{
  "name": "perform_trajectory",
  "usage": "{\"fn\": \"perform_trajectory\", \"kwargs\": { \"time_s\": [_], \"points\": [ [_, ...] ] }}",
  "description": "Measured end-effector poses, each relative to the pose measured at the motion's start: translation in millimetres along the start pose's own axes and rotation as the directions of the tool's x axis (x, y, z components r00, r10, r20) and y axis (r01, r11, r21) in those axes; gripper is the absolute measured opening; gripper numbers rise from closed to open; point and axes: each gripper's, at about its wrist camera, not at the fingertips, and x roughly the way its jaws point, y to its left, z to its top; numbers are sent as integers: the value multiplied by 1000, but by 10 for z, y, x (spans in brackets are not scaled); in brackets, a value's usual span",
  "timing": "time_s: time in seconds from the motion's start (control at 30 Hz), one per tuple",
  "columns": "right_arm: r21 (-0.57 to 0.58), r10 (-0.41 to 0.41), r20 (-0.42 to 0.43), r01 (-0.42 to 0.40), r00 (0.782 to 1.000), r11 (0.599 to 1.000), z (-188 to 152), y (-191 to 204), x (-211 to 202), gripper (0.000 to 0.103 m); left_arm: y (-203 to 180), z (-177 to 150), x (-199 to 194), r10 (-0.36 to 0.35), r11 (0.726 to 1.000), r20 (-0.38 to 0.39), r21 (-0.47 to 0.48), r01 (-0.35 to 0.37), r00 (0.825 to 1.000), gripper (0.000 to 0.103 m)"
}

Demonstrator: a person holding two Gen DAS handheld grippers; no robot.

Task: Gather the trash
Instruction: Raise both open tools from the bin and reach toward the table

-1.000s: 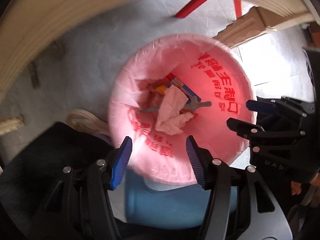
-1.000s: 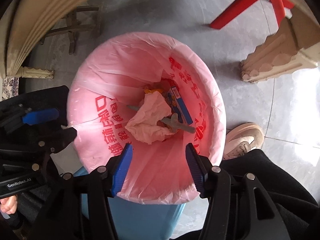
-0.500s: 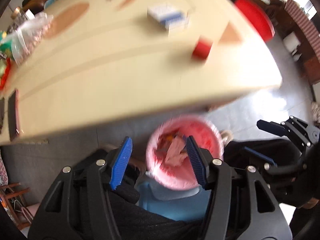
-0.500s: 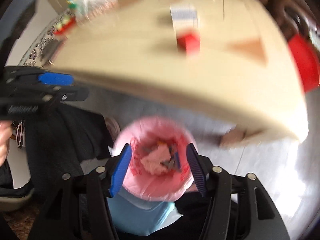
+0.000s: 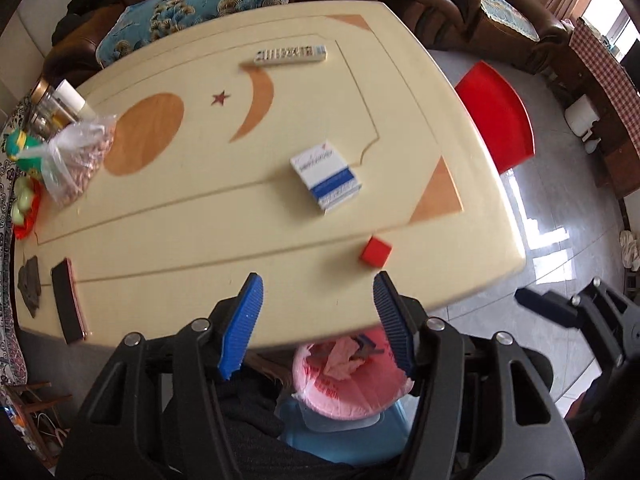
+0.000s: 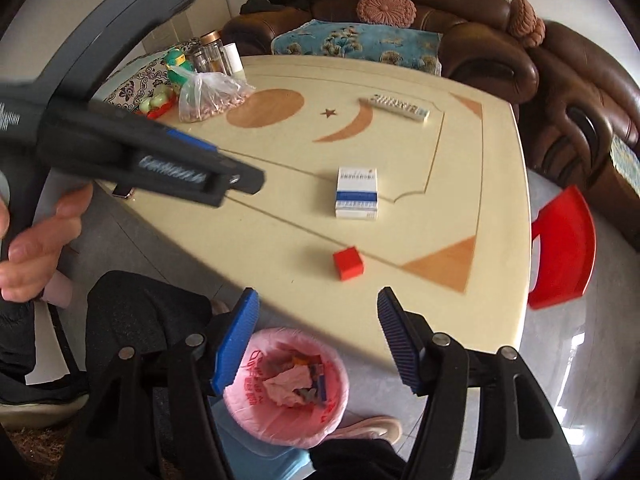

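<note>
Left wrist view: the left tool [image 5: 316, 320] sits at the lower centre of the frame with its blue pads spread wide and nothing between them. Right wrist view shows the right tool [image 6: 314, 338] the same way, wide apart and empty.

Just above the left tool's right pad, near the bench [image 5: 200, 200] edge, lies a small red cube [image 5: 375, 252]; it looks rigid and light, with flat faces, so a pinch across two opposite sides should hold it without slipping. Further up, at mid-frame, a white-and-blue box [image 5: 327, 174] lies flat. It is probably thin card, light and easily crushed, best taken across its narrower sides with gentle closing. Whether either is the trash meant cannot be told for certain.

Below the bench edge, low in the frame behind the pads, stands the bin with a pink liner [image 5: 348, 384], already holding crumpled paper and wrappers.

Toward the top of the frame lies a remote control [image 5: 291, 54]; at the left a clear bag of nuts [image 5: 76, 160], and at the lower left a phone [image 5: 69, 300].
</note>
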Motion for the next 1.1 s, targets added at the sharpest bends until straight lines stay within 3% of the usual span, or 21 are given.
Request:
{"fn": "perform_trajectory", "kwargs": {
  "time_s": [0.53,1.1],
  "points": [
    [-38,28,-56,-31,998,999,208,-274,566,61,-35,660,909,-127,989,-141,-90,115,982,57],
    [-53,151,-139,-159,979,986,191,-530,1351,61,69,984,1853,-127,980,-273,-181,78,954,57]
  ]
}}
